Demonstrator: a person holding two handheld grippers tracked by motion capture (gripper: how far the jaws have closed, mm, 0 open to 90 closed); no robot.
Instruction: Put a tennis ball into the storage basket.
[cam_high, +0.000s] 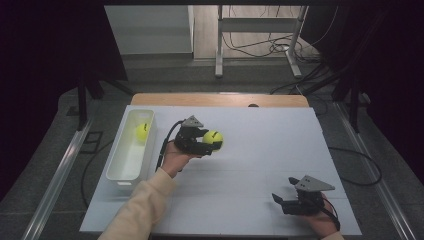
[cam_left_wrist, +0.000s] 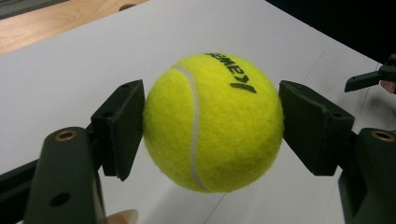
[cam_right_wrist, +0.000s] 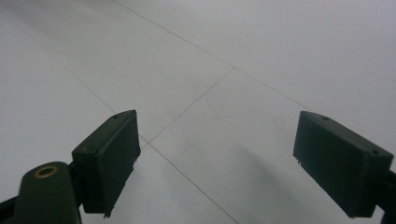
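A yellow tennis ball (cam_high: 213, 138) (cam_left_wrist: 212, 122) with black lettering is pinched between the jaws of my left gripper (cam_high: 210, 141) (cam_left_wrist: 212, 126), which is shut on it and holds it off the white table (cam_high: 250, 165), left of centre. A second yellow tennis ball (cam_high: 142, 132) lies in the far end of a white rectangular bin (cam_high: 125, 167) at the table's left edge. My right gripper (cam_high: 282, 200) (cam_right_wrist: 217, 158) rests low near the front right corner, its jaws open over bare table with nothing between them.
The white table top has thin seam lines; a wooden strip (cam_high: 220, 99) runs along its far edge. Beyond it are a metal desk frame (cam_high: 260, 40) and loose cables (cam_high: 270, 47) on the floor. The other gripper's tip (cam_left_wrist: 371, 79) pokes in at the right of the left gripper view.
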